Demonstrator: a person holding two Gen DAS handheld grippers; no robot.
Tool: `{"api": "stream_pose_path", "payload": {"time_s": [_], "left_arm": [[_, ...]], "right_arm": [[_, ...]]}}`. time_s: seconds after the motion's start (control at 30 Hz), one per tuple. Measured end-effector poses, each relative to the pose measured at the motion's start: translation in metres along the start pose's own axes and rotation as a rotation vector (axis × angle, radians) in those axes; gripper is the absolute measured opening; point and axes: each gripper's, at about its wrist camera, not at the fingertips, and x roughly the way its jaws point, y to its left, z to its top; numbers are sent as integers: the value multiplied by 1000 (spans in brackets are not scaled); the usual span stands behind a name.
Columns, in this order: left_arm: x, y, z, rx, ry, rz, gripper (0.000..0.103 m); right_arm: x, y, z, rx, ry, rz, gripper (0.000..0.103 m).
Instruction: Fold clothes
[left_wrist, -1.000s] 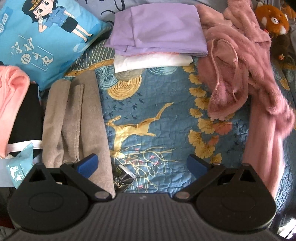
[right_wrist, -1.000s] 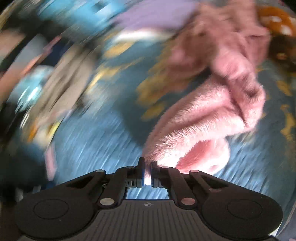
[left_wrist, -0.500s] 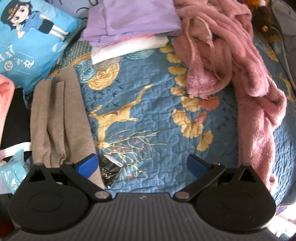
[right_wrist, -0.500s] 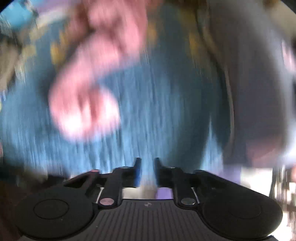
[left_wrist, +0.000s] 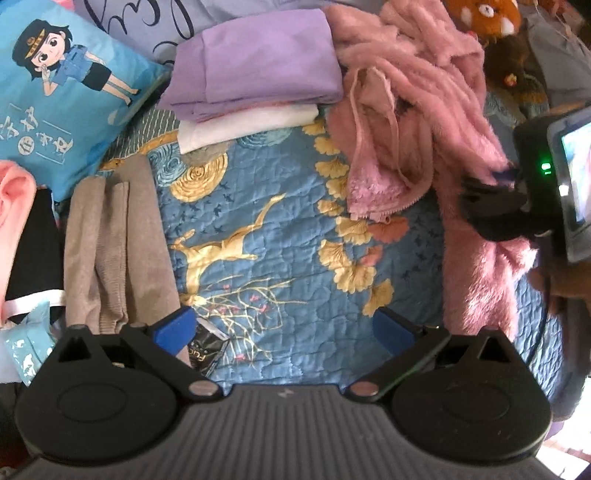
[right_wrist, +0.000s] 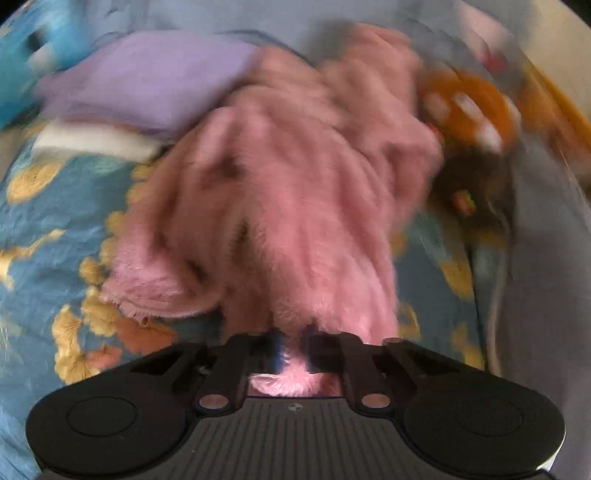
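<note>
A fluffy pink jacket (left_wrist: 424, 122) lies crumpled on the blue patterned quilt (left_wrist: 266, 229), at the right in the left wrist view. It fills the middle of the blurred right wrist view (right_wrist: 295, 206). My right gripper (right_wrist: 293, 354) is shut on a fold of the pink jacket; it also shows at the right edge of the left wrist view (left_wrist: 506, 184). My left gripper (left_wrist: 282, 328) is open and empty, low over the quilt, left of the jacket.
A folded purple and white stack (left_wrist: 255, 74) lies at the back. A folded beige garment (left_wrist: 114, 243) lies at the left, beside pink and black clothes (left_wrist: 22, 229). A blue cartoon pillow (left_wrist: 62, 88) and an orange plush toy (left_wrist: 480, 14) sit behind.
The right gripper has swung back to the pink jacket and closed on a fold of it. The left gripper has pulled back slightly and stays open.
</note>
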Motion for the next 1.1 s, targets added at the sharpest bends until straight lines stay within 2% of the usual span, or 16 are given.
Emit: {"api": "stream_pose_path", "payload": {"time_s": [0.07,0.23,0.37,0.47,0.57,0.77,0.9,1.03,1.1], "left_arm": [[-2,-1,2,-5,-11,-4,103],[0,-3,11,-18,-21,-17,103],[-8,-18,17,61,-142,-34,103],[-10,-38,21,182,-254,-81,103],[-11,-67,29,311,-332,-106,103],[-19,-131,44,500,-453,-165,103],[-21,-177,43,696,-547,-190,103],[-31,-209,32,932,-677,-317,103],[-35,-226,23,1072,-711,-376,103]], "right_arm": [[-25,-20,-13,100,-48,40,8],[-102,-73,-36,221,-125,26,7],[-170,-114,-39,270,-207,14,6],[-207,-138,-34,289,-259,6,5],[-235,-153,-30,312,-311,11,5],[-283,-168,-39,336,-378,2,5],[-312,-174,-50,353,-412,-16,5],[-330,-176,-63,389,-430,-30,5],[-339,-177,-69,407,-439,-37,5]]}}
